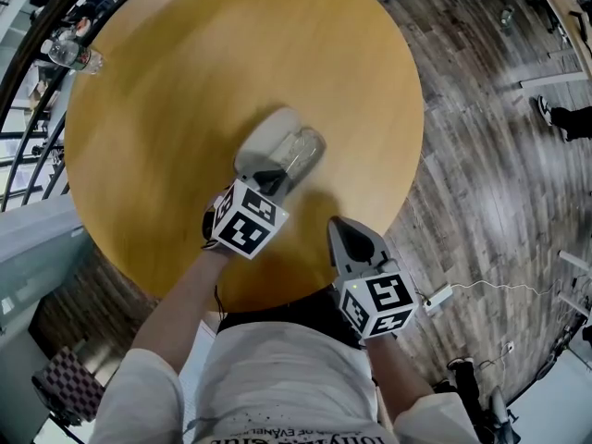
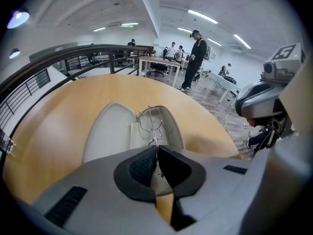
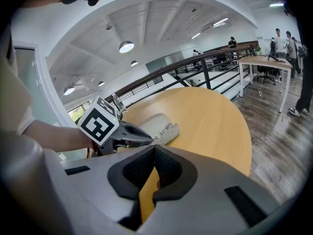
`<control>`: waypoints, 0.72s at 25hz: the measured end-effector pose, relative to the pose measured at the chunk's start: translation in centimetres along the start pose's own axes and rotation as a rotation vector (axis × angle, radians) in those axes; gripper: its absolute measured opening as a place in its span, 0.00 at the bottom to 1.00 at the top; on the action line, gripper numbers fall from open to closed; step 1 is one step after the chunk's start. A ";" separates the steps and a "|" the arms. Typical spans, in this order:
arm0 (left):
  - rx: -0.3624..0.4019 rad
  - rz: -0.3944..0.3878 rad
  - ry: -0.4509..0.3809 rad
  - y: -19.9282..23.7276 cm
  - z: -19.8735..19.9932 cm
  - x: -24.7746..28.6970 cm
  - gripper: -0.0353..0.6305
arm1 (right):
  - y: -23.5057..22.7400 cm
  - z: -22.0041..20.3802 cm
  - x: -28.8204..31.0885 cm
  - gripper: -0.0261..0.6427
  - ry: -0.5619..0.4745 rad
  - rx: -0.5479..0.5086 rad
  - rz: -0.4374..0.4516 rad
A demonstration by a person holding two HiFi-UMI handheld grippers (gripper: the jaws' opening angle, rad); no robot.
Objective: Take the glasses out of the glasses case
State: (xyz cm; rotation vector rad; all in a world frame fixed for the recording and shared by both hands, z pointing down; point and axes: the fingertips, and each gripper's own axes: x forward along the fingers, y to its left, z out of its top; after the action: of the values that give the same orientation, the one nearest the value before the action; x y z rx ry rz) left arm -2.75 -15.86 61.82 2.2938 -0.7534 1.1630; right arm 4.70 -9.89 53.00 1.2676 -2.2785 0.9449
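A round wooden worktop is filling most of the head view, with grey plank floor showing to its right. A dark railing is curving along the left edge of the frame. In the left gripper view, a person in dark clothes is standing well beyond the worktop, near desks. A clear plastic bottle is sitting at the worktop's upper left edge, well apart from everything else.

Near the middle of the worktop, the pale glasses case is lying open. The left tool is reaching in over its lower edge, with its marker cube toward the bottom of the frame. The right tool is hovering at lower right, near the worktop's rim and apart from the case. Its jaws are pressed together with nothing between them.

The thin wire glasses are resting in the right half of the case, lenses toward the far end. The left tool's jaws are clenched on a thin metal part of the frame.
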 end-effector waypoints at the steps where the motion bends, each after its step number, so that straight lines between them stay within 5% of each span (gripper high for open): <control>1: 0.002 0.003 -0.001 0.0 0.0 -0.1 0.11 | 0.0 0.0 0.0 0.07 -0.001 -0.001 0.000; 18: 0.003 0.033 -0.094 -1.7 2.4 -5.3 0.10 | 1.7 1.8 -2.5 0.07 -0.048 -0.040 0.011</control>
State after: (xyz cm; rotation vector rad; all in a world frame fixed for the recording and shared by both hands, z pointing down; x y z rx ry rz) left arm -2.85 -14.69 55.88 2.3610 -0.8277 1.0776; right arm 4.58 -9.01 49.60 1.2757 -2.3310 0.8767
